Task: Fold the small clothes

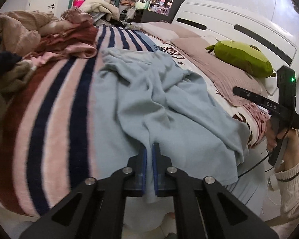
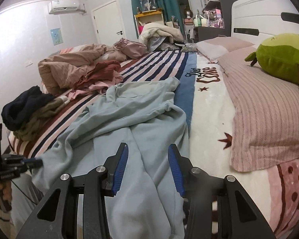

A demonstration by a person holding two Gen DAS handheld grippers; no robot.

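Observation:
A light blue garment (image 1: 159, 103) lies crumpled lengthways on the striped bed cover (image 1: 55, 103); it also shows in the right wrist view (image 2: 129, 119). My left gripper (image 1: 149, 149) is shut on a fold of the garment's near edge, at the bed's front edge. My right gripper (image 2: 147, 149) is open, its blue pads either side of the garment's near end, which hangs over the bed edge. The right gripper's body shows at the right of the left wrist view (image 1: 279, 109), and the left gripper shows at the far left of the right wrist view (image 2: 20, 163).
A pile of dark, olive, pink and red clothes (image 2: 49, 103) lies to the left on the bed. Pink pillows (image 2: 265, 109) and a green plush toy (image 2: 283, 59) lie to the right by the white headboard (image 1: 229, 20). Shelves and a door stand beyond.

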